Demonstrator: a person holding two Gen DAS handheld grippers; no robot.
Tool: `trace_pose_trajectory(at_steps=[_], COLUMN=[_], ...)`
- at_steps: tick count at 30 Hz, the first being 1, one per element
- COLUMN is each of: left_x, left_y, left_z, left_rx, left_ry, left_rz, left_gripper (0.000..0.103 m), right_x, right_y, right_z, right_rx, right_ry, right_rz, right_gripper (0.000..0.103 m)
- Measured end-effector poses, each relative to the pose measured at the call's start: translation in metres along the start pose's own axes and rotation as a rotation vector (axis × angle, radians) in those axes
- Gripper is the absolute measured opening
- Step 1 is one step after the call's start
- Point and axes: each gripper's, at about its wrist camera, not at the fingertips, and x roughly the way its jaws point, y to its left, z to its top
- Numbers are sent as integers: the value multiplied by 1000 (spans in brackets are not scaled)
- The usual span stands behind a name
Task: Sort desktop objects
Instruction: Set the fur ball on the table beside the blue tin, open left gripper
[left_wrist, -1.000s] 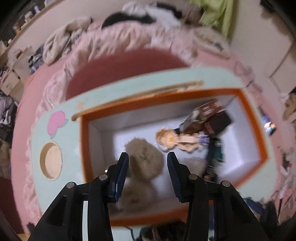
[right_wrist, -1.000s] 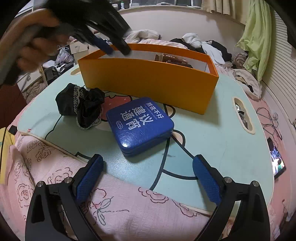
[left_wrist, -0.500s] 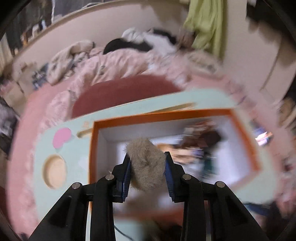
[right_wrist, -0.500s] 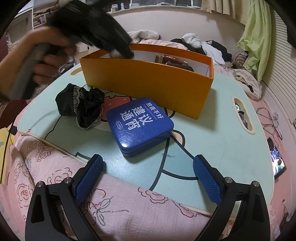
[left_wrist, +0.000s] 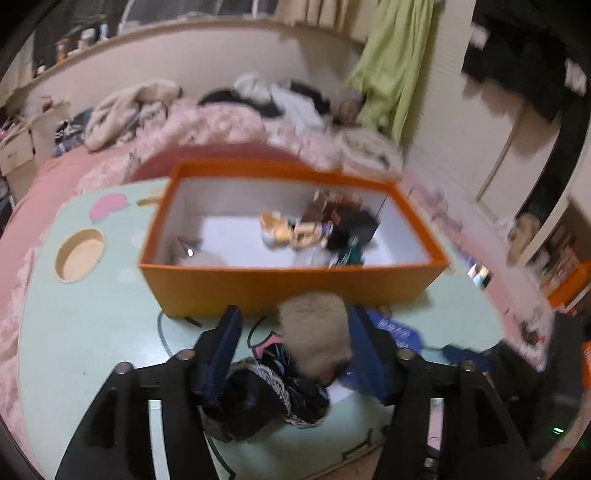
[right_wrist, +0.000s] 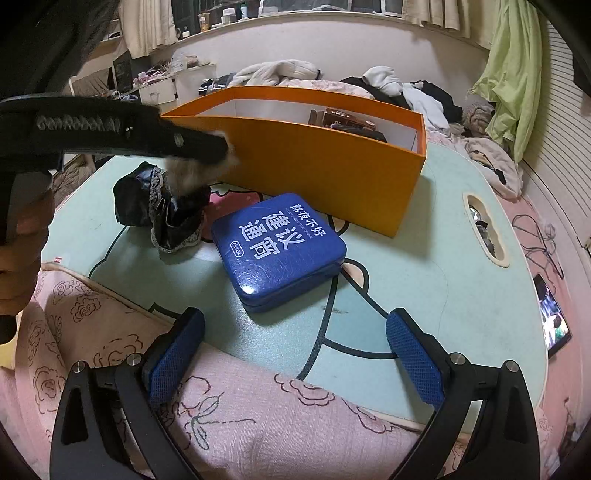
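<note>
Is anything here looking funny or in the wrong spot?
Yes. The fluffy beige ball sits between the opening jaws of the left gripper, outside the orange box, right above the black lacy cloth on the table, not among the other things.

Left gripper (left_wrist: 293, 332) jaws opening, seemingly tilted downward; right gripper (right_wrist: 293, 341) spread wide

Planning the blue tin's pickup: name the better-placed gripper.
Right. The right gripper stands open and empty facing the blue tin; the left gripper, jaws opening, has the furry toy between them.
</note>
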Motion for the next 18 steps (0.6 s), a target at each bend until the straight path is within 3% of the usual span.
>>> trace_pose_trajectory(at_steps=[2,4,7,11,13,15,18], left_x=[-18,-34,-40,-27,-3,4,8], left_y=[1,6,16,32,41,33,36], left_z=[-7,-17,-38,-70,-88,-95,-99], left_rx=[-7,-13,0,5,-10,73,89], left_ry=[-57,-112,-107,-26,51,38,31], left_rz=[-17,13,87,151,174,255,236], left_gripper=[92,99,99,99,100,103,103], right_x=[0,0,0,-1,0,0,-2], right_y=[0,0,0,0,0,0,0], right_z=[0,0,0,1,1,1,4], right_rx=[0,0,0,0,0,-1,-4], right_ry=[0,0,1,-1,-1,3,2], right_rz=[0,0,0,1,0,0,-5], right_gripper=[98,99,99,99,99,100,100])
